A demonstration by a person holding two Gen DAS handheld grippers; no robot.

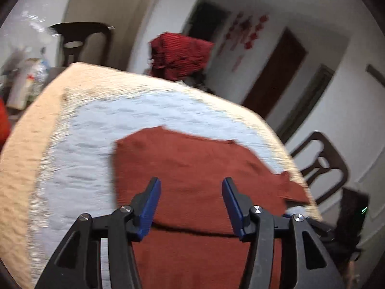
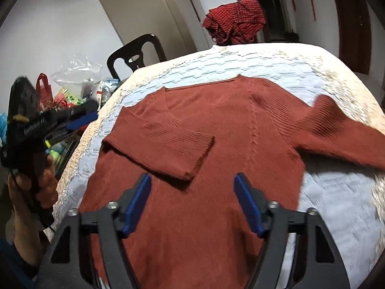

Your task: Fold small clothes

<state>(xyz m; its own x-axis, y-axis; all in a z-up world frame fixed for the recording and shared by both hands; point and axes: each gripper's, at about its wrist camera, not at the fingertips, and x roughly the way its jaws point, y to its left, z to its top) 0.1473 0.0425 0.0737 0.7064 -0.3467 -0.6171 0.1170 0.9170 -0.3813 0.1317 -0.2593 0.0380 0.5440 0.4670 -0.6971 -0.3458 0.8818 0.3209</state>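
A rust-red knit sweater [image 2: 216,130] lies flat on the quilted table cover [image 2: 276,62]. Its left sleeve [image 2: 166,149] is folded in across the chest; its right sleeve [image 2: 336,132] stretches out to the right. My right gripper [image 2: 192,195] is open and empty, held above the sweater's lower body. My left gripper [image 1: 191,200] is open and empty above the sweater [image 1: 192,163]; it also shows in the right wrist view [image 2: 79,118], off the table's left edge, held in a hand.
A pile of red checked clothes [image 2: 234,19] sits beyond the table's far edge. Dark wooden chairs stand at the far left [image 2: 134,53] and on the right [image 1: 322,166]. Bags and clutter [image 2: 77,84] lie to the left of the table.
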